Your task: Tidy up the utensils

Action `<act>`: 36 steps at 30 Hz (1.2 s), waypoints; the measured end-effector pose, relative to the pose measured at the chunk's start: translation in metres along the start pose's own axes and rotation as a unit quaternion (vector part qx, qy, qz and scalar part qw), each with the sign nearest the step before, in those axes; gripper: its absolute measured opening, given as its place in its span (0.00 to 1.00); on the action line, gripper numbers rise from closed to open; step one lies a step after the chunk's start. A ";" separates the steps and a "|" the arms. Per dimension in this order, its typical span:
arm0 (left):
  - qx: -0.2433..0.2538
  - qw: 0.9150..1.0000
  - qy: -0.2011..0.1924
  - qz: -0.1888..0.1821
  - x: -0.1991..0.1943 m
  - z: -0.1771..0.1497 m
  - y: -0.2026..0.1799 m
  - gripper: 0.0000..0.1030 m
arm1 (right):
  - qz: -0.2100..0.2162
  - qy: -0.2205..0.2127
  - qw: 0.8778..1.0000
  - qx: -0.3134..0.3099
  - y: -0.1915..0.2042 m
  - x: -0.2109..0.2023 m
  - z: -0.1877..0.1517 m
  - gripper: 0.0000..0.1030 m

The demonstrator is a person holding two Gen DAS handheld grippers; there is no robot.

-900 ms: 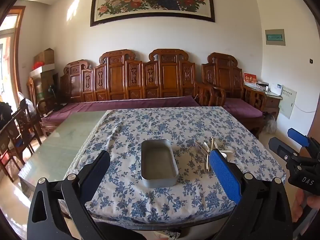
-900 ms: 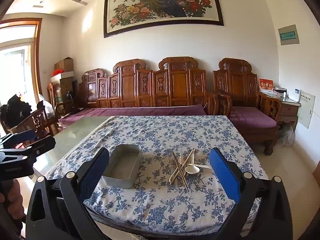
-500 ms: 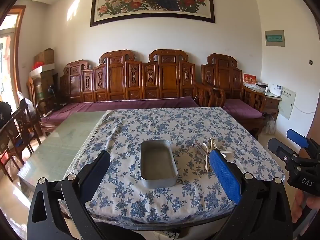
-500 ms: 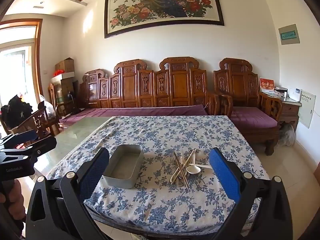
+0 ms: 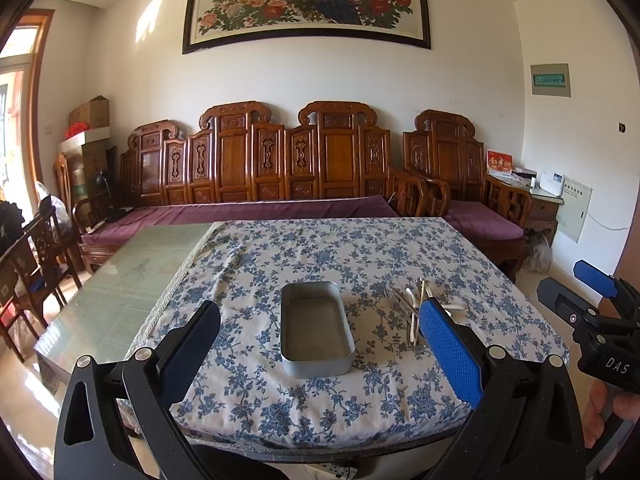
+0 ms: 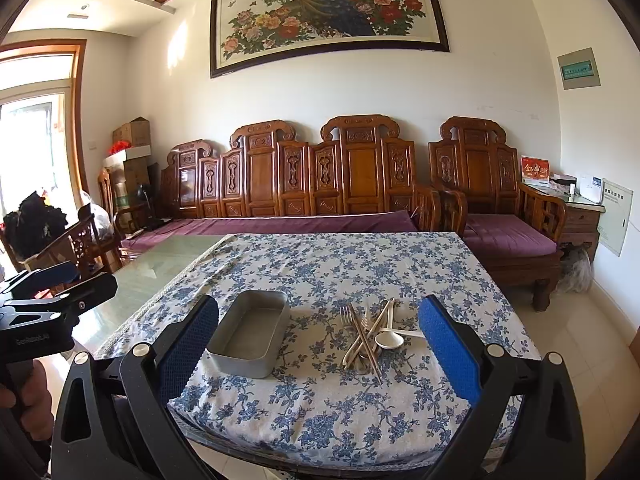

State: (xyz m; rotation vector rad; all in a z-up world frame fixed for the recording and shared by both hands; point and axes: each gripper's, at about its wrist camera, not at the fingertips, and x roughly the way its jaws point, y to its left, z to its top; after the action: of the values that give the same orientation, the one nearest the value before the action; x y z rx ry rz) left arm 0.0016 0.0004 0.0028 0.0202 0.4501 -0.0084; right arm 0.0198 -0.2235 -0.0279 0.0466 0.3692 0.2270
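An empty grey metal tray point(image 5: 316, 328) point(image 6: 250, 326) sits on the blue-flowered tablecloth point(image 5: 320, 256) point(image 6: 340, 264) near the front edge. Right of it lies a pile of utensils point(image 6: 370, 332) point(image 5: 408, 306): forks, chopsticks and a white spoon point(image 6: 389, 340), crossed over one another. My left gripper point(image 5: 320, 344) is open and empty, held before the table's front edge, facing the tray. My right gripper point(image 6: 318, 344) is open and empty, also short of the table, facing the tray and the pile. Each gripper shows at the edge of the other's view point(image 5: 592, 304) point(image 6: 52, 288).
Bare green glass tabletop point(image 5: 120, 280) lies left of the cloth. A carved wooden sofa with purple cushions point(image 5: 280, 184) stands behind the table, wooden chairs point(image 5: 36, 248) at the left, a side cabinet point(image 6: 580, 208) at the right.
Both grippers have drifted very slightly; the scene is almost the same. Nothing was picked up or moved.
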 end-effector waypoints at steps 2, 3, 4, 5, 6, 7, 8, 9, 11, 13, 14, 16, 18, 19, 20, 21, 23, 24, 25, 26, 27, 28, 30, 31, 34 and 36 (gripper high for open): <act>0.000 1.000 0.000 0.000 0.000 0.000 0.000 0.94 | 0.000 0.000 1.000 0.000 0.001 0.000 0.000 0.98; 0.000 1.000 -0.001 0.000 0.000 0.000 0.000 0.94 | 0.000 0.000 1.000 0.000 0.000 0.000 0.000 0.98; 0.000 1.000 -0.001 0.000 0.000 -0.001 0.001 0.94 | 0.000 0.000 1.000 0.000 0.000 0.000 0.000 0.98; 0.000 1.000 0.000 0.000 0.000 -0.003 0.000 0.94 | 0.000 0.000 1.000 0.000 0.001 0.000 0.000 0.98; 0.000 1.000 0.000 0.000 0.001 -0.003 -0.001 0.94 | 0.000 0.000 1.000 0.001 0.000 0.000 0.000 0.98; 0.000 1.000 0.001 0.000 0.002 -0.004 -0.002 0.94 | 0.000 0.000 1.000 0.001 -0.001 0.000 -0.001 0.98; 0.000 1.000 0.000 0.000 0.002 -0.004 -0.002 0.94 | 0.001 0.000 1.000 0.001 0.000 0.002 -0.002 0.98; 0.000 1.000 0.001 0.000 0.002 -0.004 -0.003 0.94 | 0.001 0.001 1.000 0.001 0.002 0.002 -0.002 0.98; 0.000 1.000 0.001 0.000 0.003 -0.005 -0.003 0.94 | 0.003 0.001 1.000 0.001 0.001 -0.002 0.000 0.98; -0.002 1.000 0.002 0.000 0.005 -0.007 -0.002 0.94 | 0.003 0.001 1.000 0.001 0.001 -0.002 -0.001 0.98; -0.002 1.000 0.002 0.001 0.005 -0.007 -0.003 0.94 | 0.003 0.001 1.000 0.002 0.002 -0.003 -0.001 0.98; -0.002 1.000 0.001 0.000 0.005 -0.007 -0.002 0.94 | 0.003 0.002 1.000 0.001 0.002 -0.003 -0.001 0.98; -0.003 1.000 0.001 0.000 0.005 -0.007 -0.002 0.94 | 0.003 0.002 1.000 0.001 0.002 -0.002 -0.001 0.98; -0.002 1.000 0.002 0.000 0.005 -0.007 -0.002 0.94 | 0.003 0.002 1.000 0.002 0.001 -0.002 -0.002 0.98; -0.002 1.000 0.002 0.000 0.005 -0.007 -0.002 0.94 | 0.003 0.002 1.000 0.002 0.001 -0.002 -0.002 0.98; -0.002 1.000 0.001 0.000 0.005 -0.008 -0.002 0.94 | 0.003 0.002 1.000 0.002 0.002 -0.002 -0.002 0.98; -0.003 1.000 0.002 -0.001 0.005 -0.008 -0.002 0.94 | 0.003 0.002 1.000 0.002 0.003 -0.002 -0.002 0.98; -0.003 1.000 0.002 -0.001 0.006 -0.008 -0.002 0.94 | 0.003 0.002 1.000 0.002 0.002 -0.002 -0.002 0.98; -0.003 1.000 0.003 -0.001 0.007 -0.009 -0.002 0.94 | 0.003 0.002 1.000 0.002 0.002 -0.002 -0.002 0.98; -0.003 1.000 0.003 -0.001 0.007 -0.009 -0.001 0.94 | 0.004 0.002 1.000 0.002 0.002 -0.002 -0.002 0.98; -0.003 1.000 0.003 -0.001 0.007 -0.009 -0.002 0.94 | 0.004 0.003 1.000 0.003 0.002 -0.002 -0.002 0.98; -0.003 1.000 0.003 -0.001 0.008 -0.010 -0.001 0.94 | 0.004 0.003 1.000 0.003 0.000 -0.002 -0.002 0.98; -0.004 1.000 0.003 -0.001 0.008 -0.010 -0.001 0.94 | 0.004 0.003 1.000 0.003 0.000 -0.002 -0.002 0.98; -0.004 1.000 0.003 -0.002 0.008 -0.010 0.000 0.94 | 0.004 0.003 1.000 0.003 0.000 -0.002 -0.002 0.98; -0.003 1.000 0.003 -0.002 0.007 -0.011 -0.001 0.94 | 0.004 0.003 1.000 0.003 0.000 -0.002 -0.002 0.98; -0.004 1.000 0.003 -0.002 0.007 -0.011 -0.001 0.94 | 0.004 0.003 1.000 0.004 0.001 -0.002 -0.002 0.98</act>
State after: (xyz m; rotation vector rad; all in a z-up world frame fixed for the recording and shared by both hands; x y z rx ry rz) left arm 0.0035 -0.0005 -0.0104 0.0120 0.4562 -0.0108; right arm 0.0171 -0.2232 -0.0291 0.0550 0.3761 0.2340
